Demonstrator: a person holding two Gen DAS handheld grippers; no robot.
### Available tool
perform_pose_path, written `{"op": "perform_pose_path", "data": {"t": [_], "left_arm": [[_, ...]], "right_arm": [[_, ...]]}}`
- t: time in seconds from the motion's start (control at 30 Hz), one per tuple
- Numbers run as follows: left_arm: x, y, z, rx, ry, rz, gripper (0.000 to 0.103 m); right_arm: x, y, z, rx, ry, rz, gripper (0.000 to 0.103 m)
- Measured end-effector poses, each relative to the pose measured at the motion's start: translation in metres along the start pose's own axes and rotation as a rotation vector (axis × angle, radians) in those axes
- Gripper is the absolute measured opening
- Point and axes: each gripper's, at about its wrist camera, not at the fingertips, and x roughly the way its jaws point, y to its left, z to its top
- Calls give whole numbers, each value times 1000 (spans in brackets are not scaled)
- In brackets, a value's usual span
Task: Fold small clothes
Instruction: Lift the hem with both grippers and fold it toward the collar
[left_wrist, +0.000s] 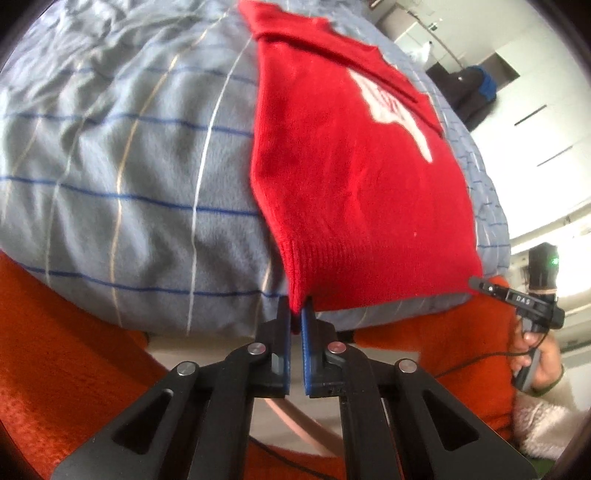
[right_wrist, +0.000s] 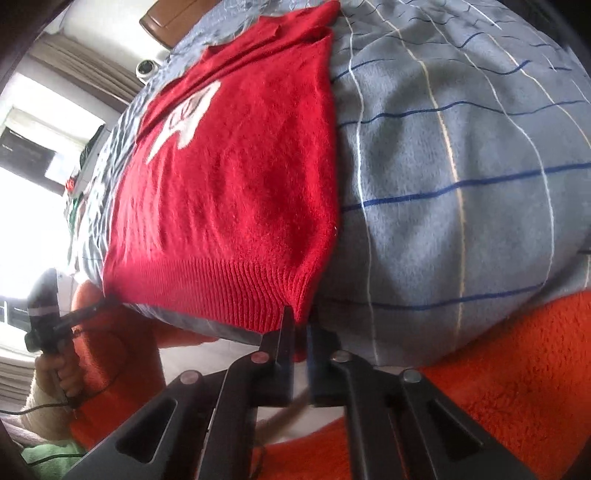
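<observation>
A small red knitted sweater (left_wrist: 343, 177) with a white motif lies flat on a grey-blue checked blanket (left_wrist: 122, 166); its sleeves are folded in across the body. My left gripper (left_wrist: 298, 314) is shut on the sweater's ribbed hem at its left corner. My right gripper (right_wrist: 301, 321) is shut on the hem's right corner; the sweater (right_wrist: 229, 192) stretches away from it. Each gripper shows in the other's view at the opposite hem corner: the right one (left_wrist: 476, 282) and the left one (right_wrist: 101, 302).
The blanket (right_wrist: 461, 184) covers a bed and hangs over its near edge. An orange fleece garment (left_wrist: 59, 350) on the person fills the foreground of both views. A wooden headboard (right_wrist: 177, 18) is at the far end, and a window (right_wrist: 33, 184) is at the left.
</observation>
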Motion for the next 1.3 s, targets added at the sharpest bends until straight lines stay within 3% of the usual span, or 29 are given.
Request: {"op": "perform_pose_path", "data": {"t": [0.33,0.8,0.93,1.1,1.3], "left_arm": [[-13,-18,5,83,-84,100,3],[-16,-26,1,139,-122,173,3],[-22,-25,2,124,-128,142,3],[-46,-17,13,46,-173,14,3],[-59,-18,54,29,-230,-42,2]], "right_arm": [[-9,3,2,7,-79,33,5],[-4,6,2,8,-88,20,5],[-5,6,2,12,-87,20,5],[-19,4,11,36,-119,83,5],[-36,12,46,31,-199,176,5]]}}
